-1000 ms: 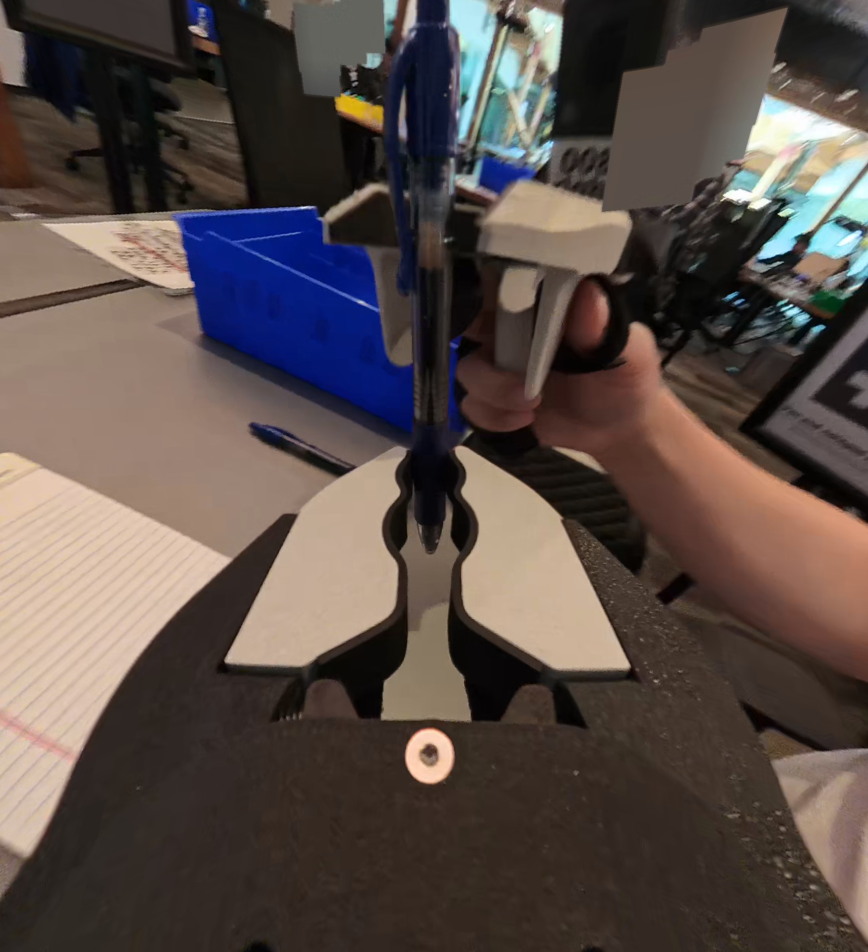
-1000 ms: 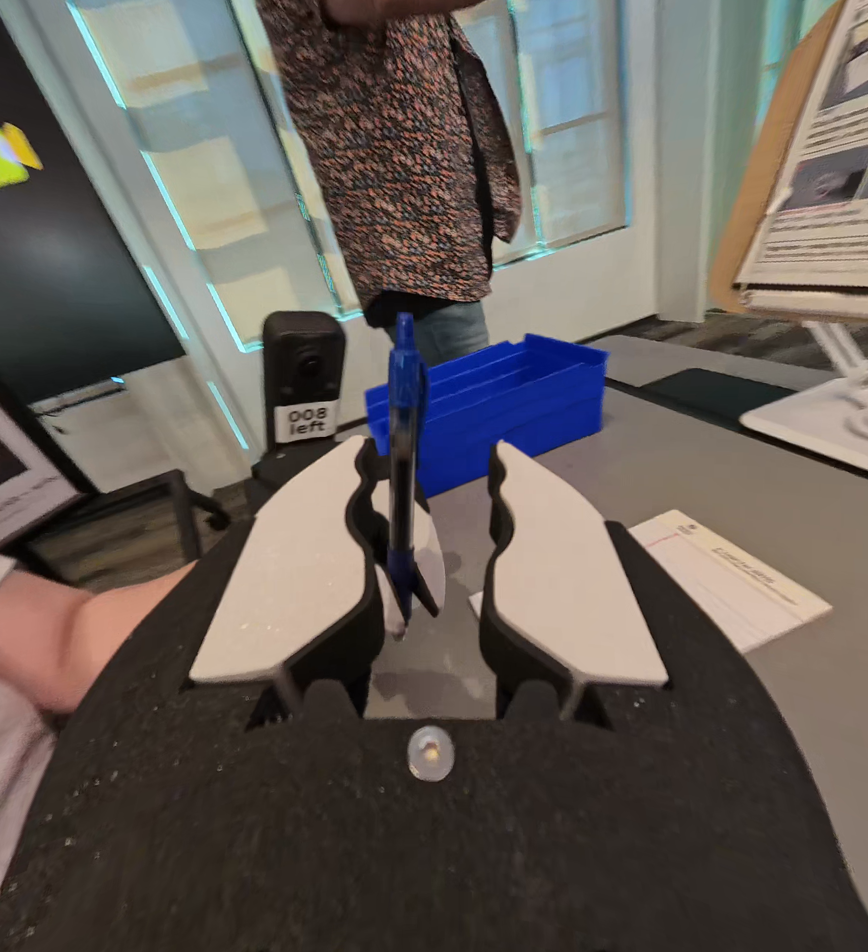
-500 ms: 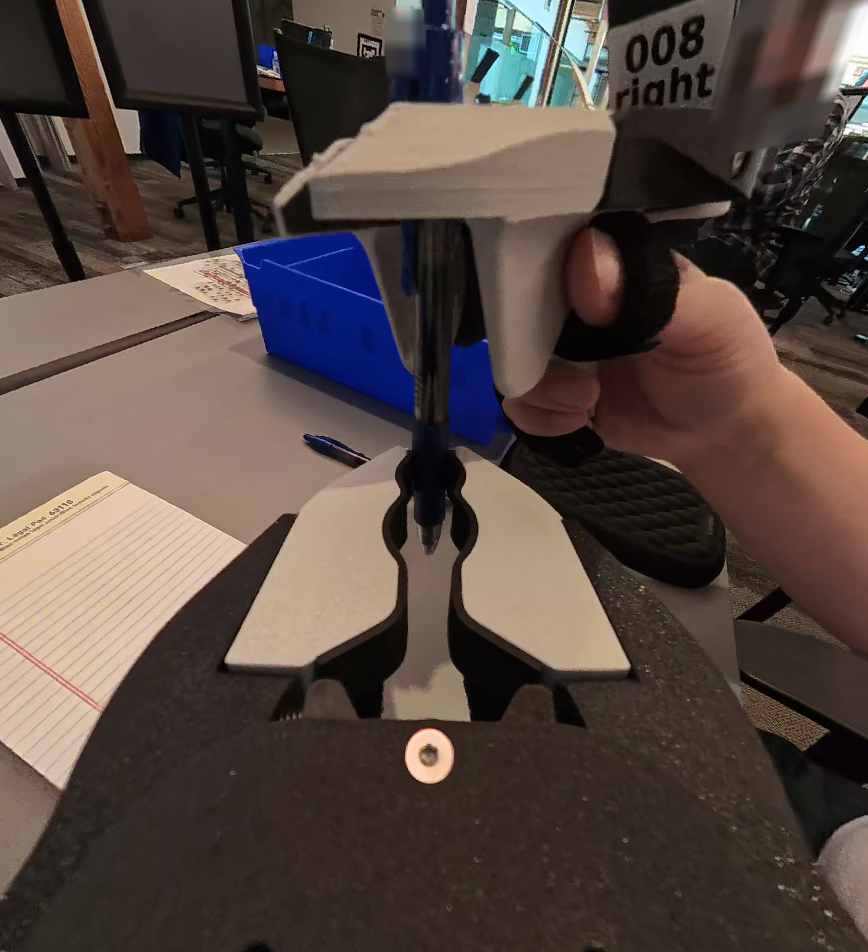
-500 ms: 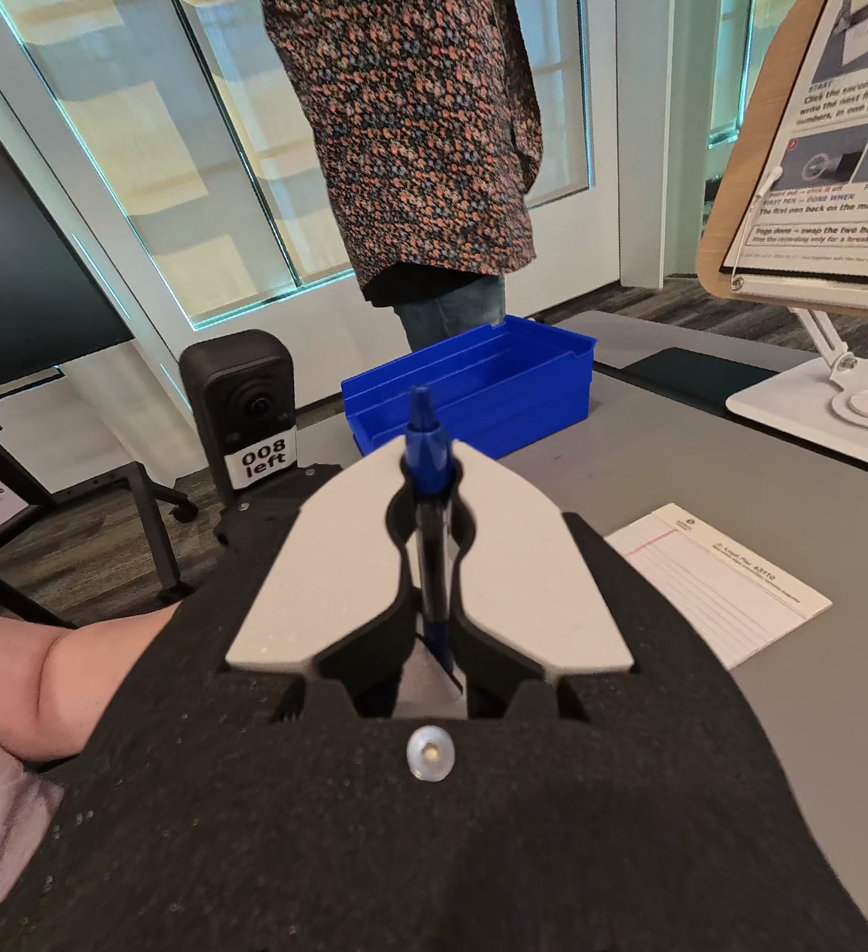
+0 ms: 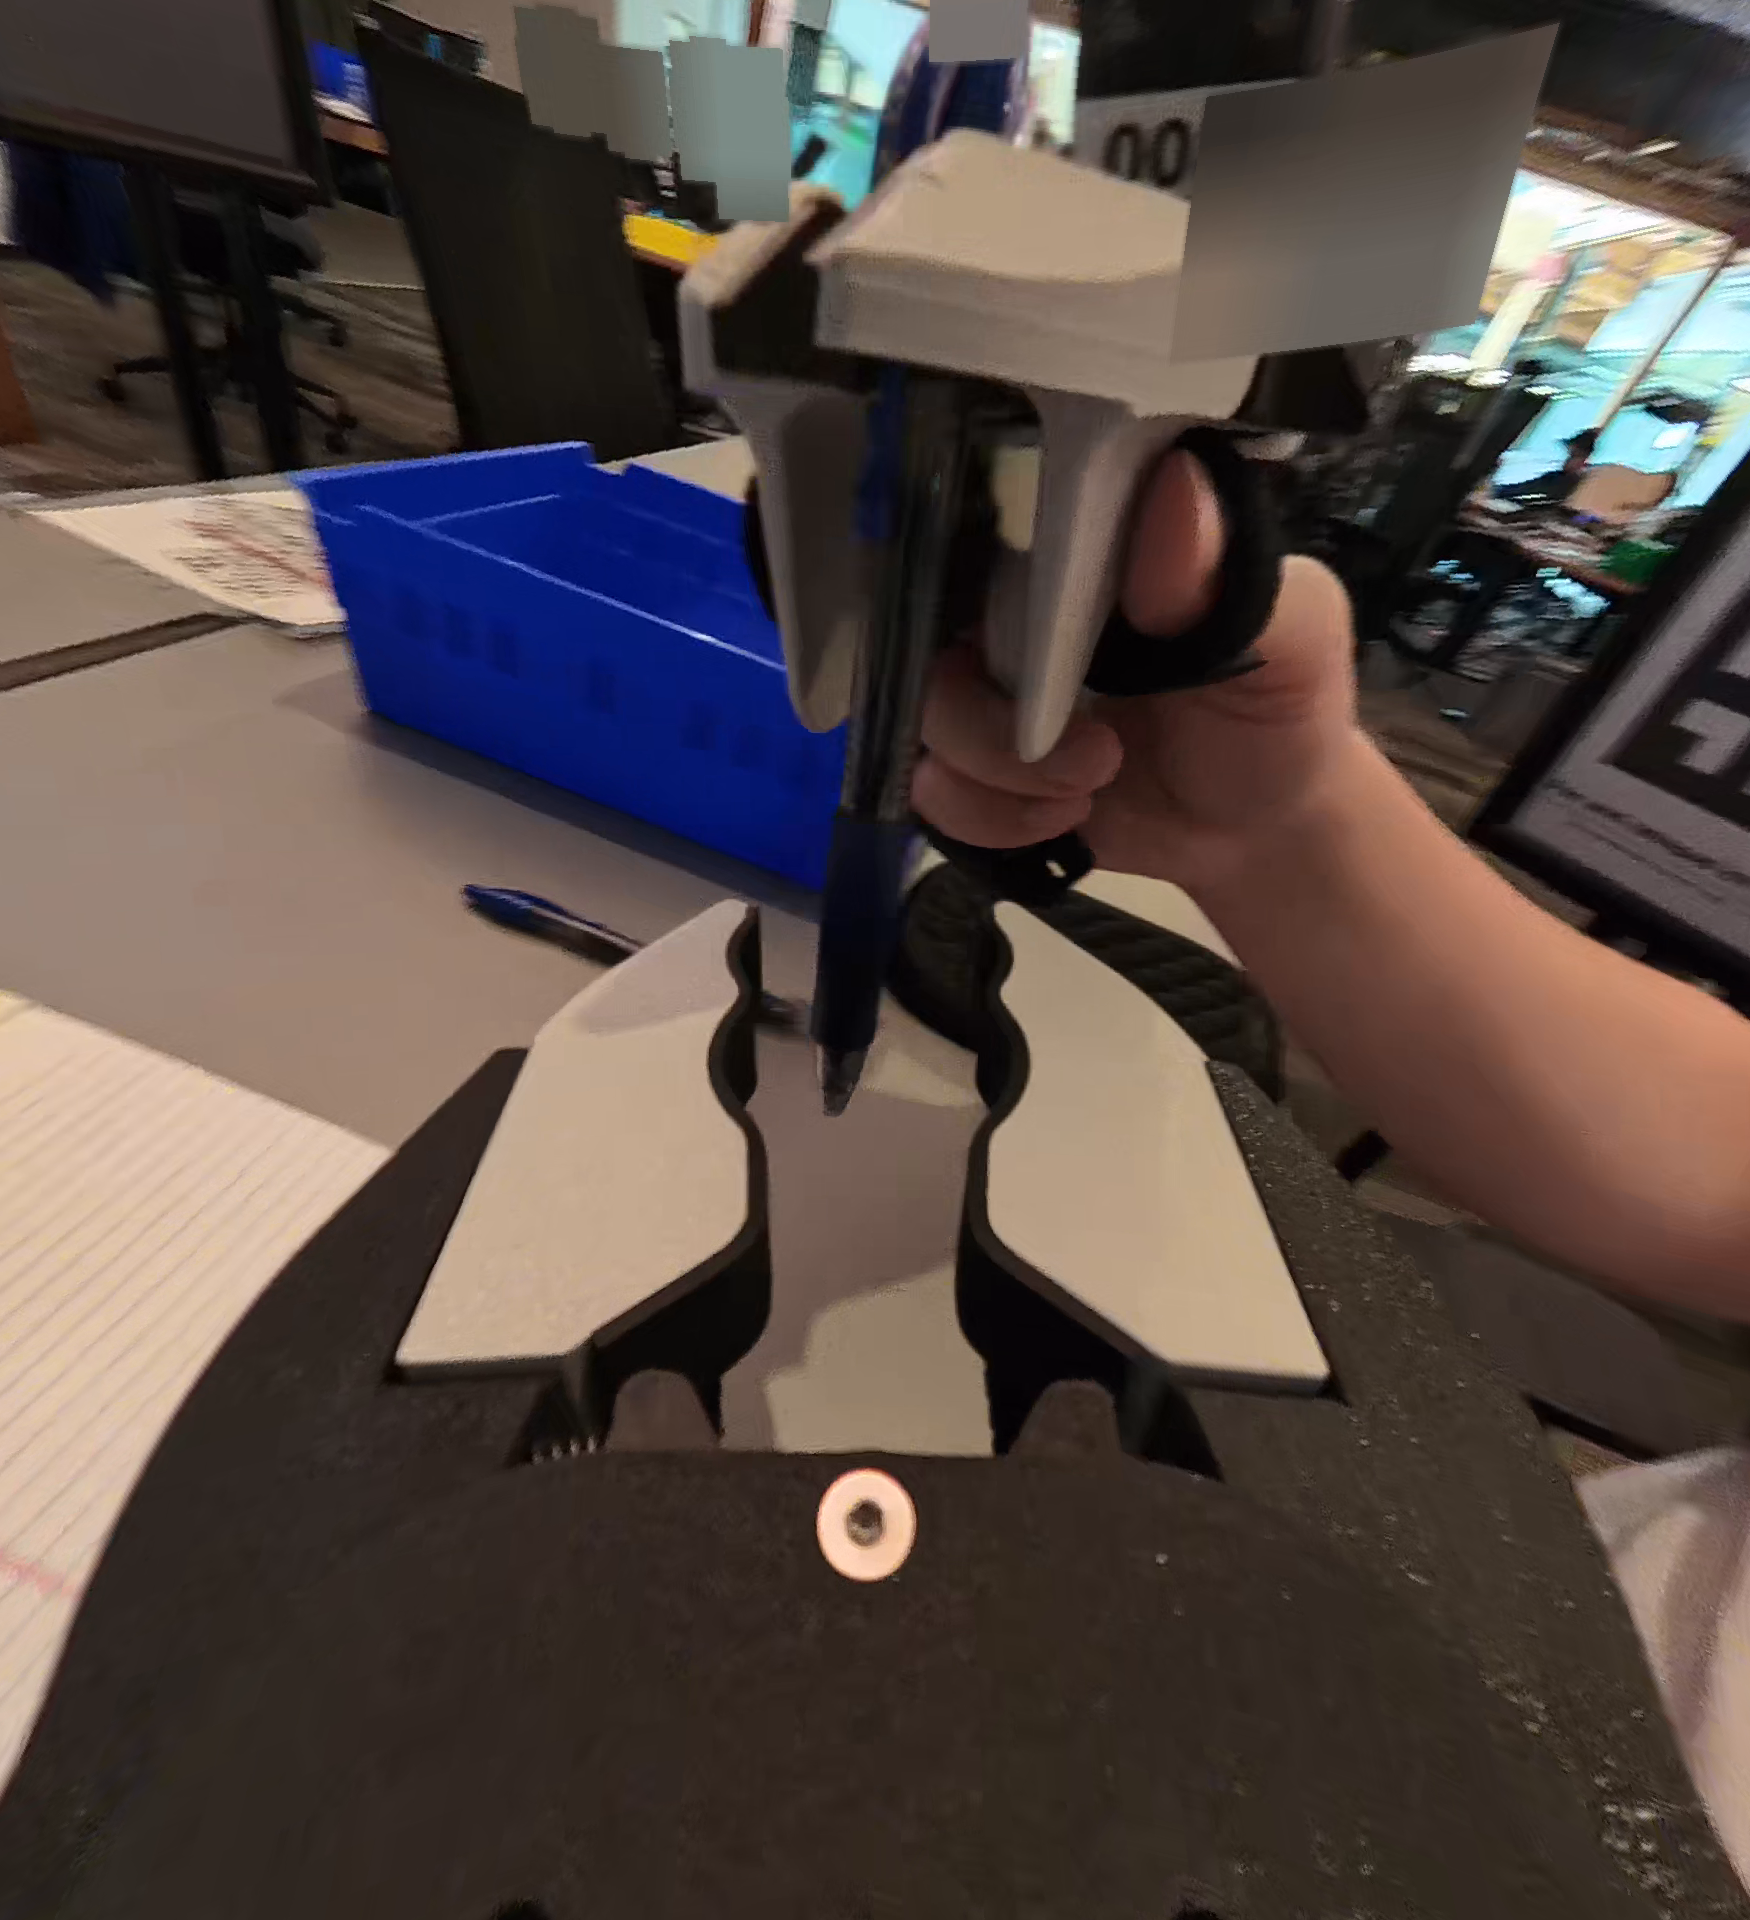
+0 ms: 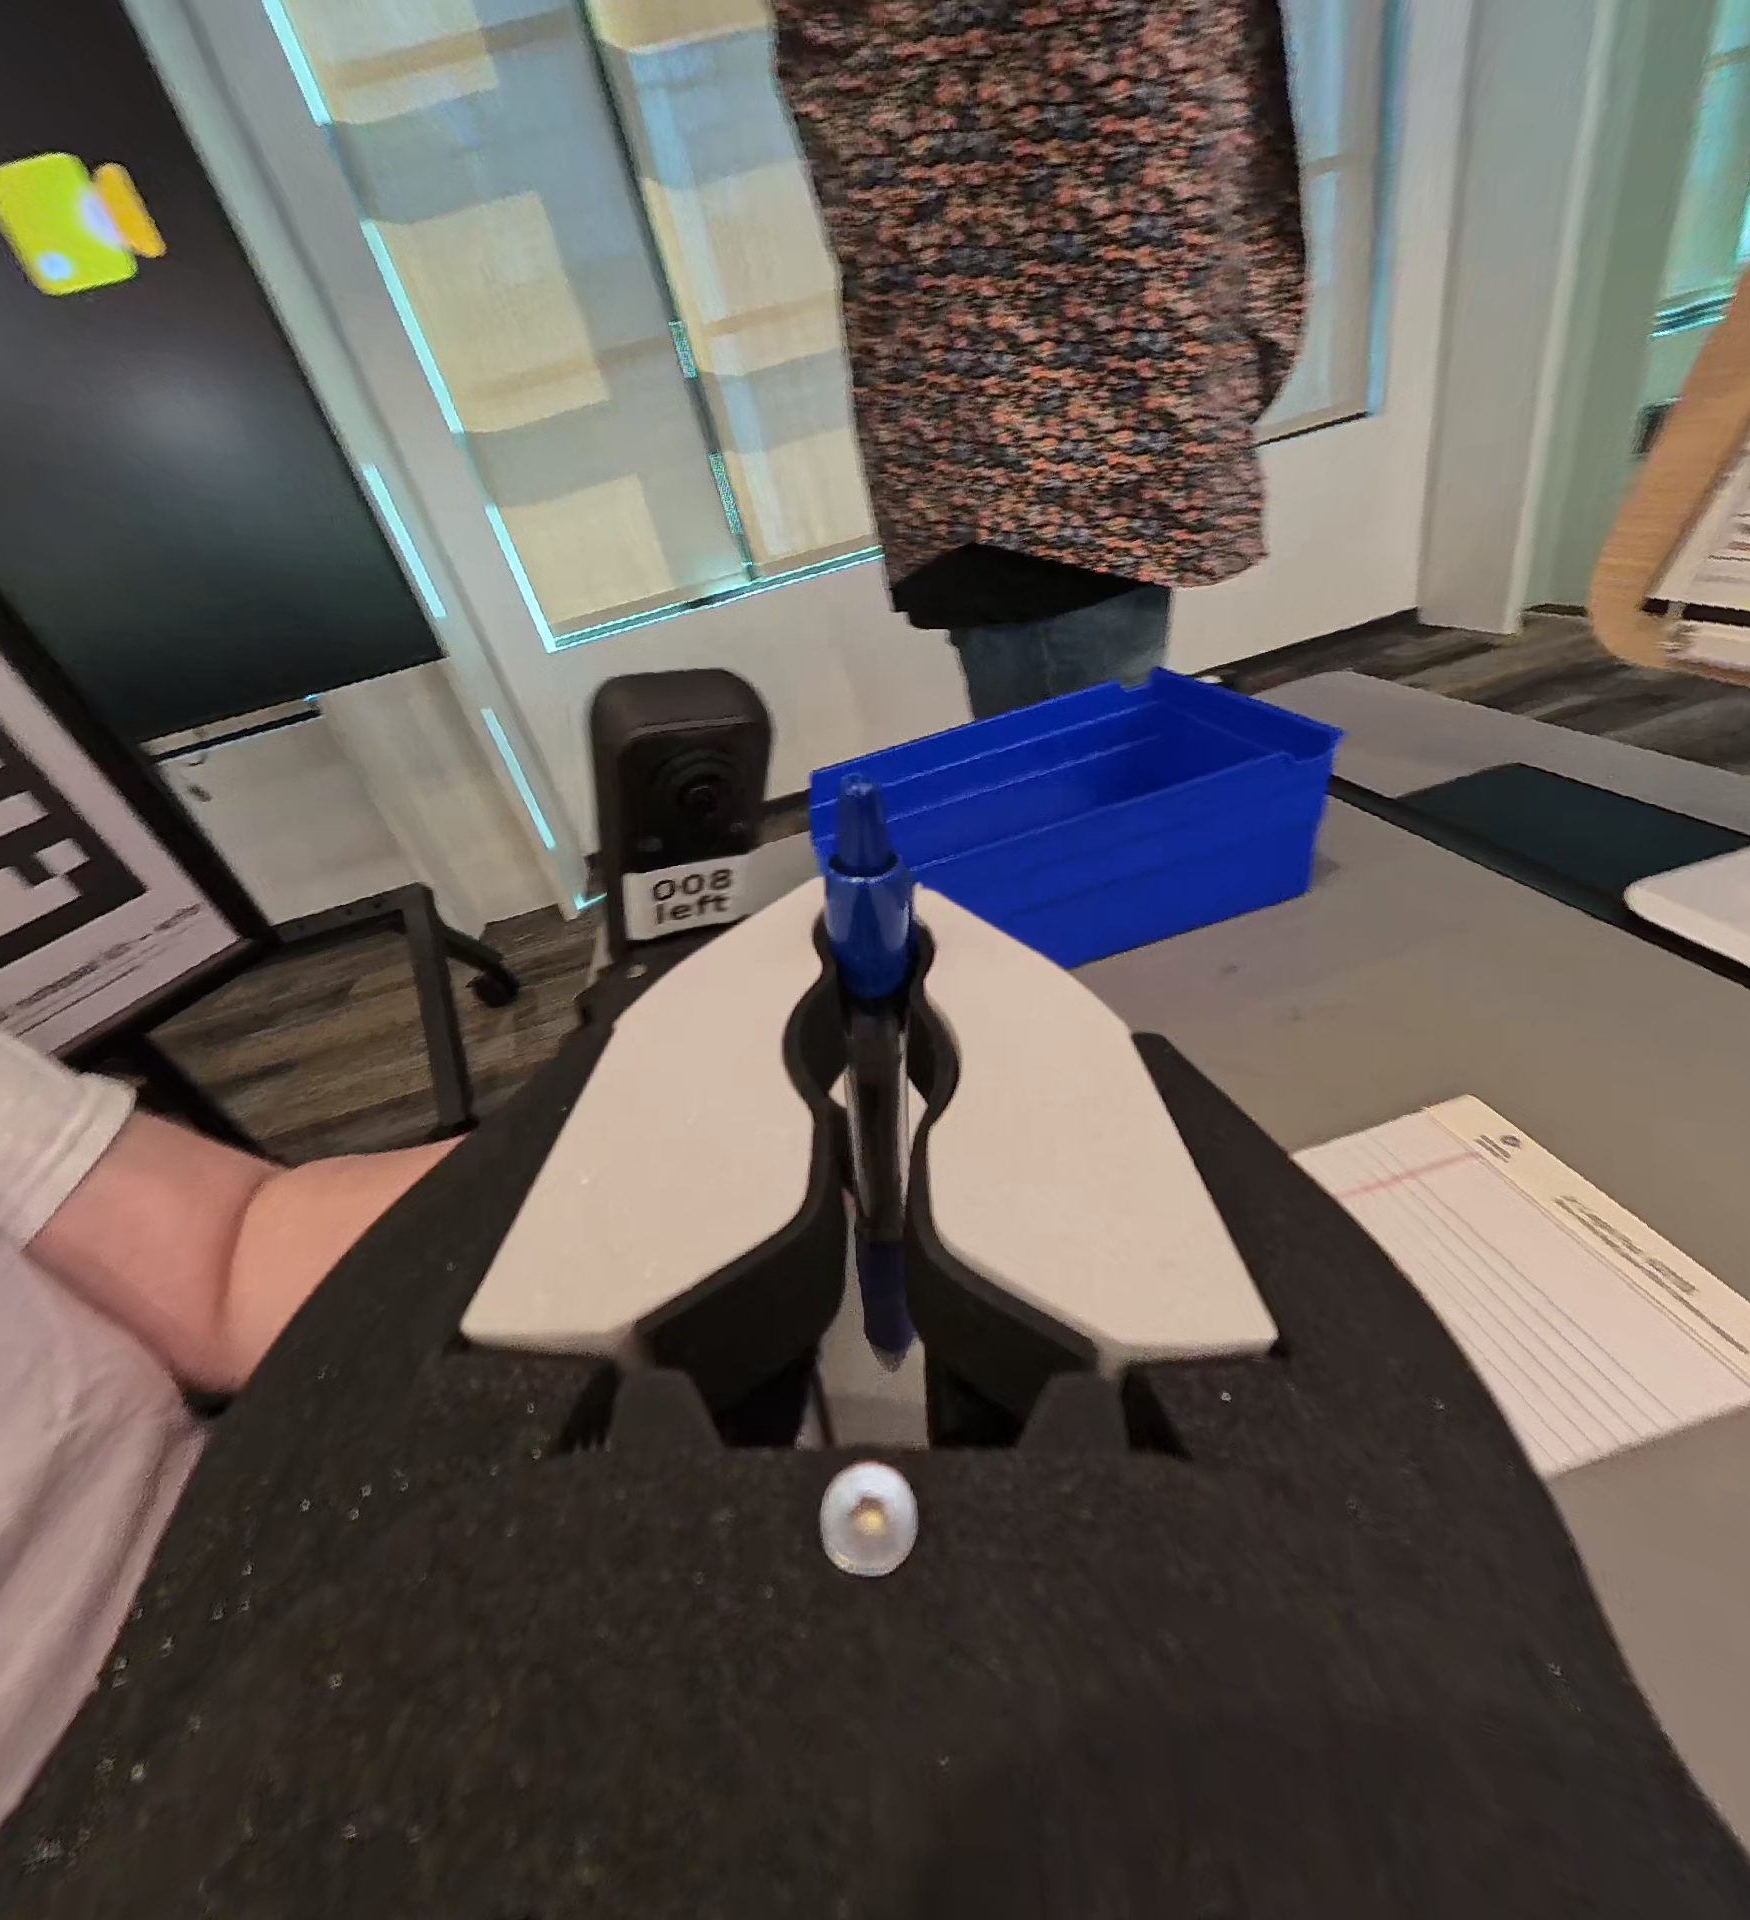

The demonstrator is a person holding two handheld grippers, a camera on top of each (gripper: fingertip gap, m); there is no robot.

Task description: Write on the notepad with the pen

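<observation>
A blue pen [image 6: 860,883] stands upright in my right gripper [image 6: 871,914], which is shut on its barrel, clicker end up and tip down. In the left wrist view the same pen [image 5: 855,904] hangs tip down from the right gripper's grey fingers [image 5: 1006,281], between the spread fingers of my left gripper [image 5: 871,925], which is open and does not touch it. The lined notepad [image 5: 71,1247] lies flat on the grey table [image 5: 175,810] at the left. It also shows in the right wrist view [image 6: 1536,1278], at the right.
A second blue pen [image 5: 549,920] lies on the table in front of a blue bin [image 5: 559,613], also in the right wrist view [image 6: 1110,821]. A black textured pad [image 5: 1162,966] sits under the right hand. A person [image 6: 1058,312] stands beyond the table. A document stand [image 6: 1733,468] is at the right. Left tips to right tips: about 9 cm.
My right gripper has closed on the pen that the left gripper held. The left gripper has since opened and let go of it.
</observation>
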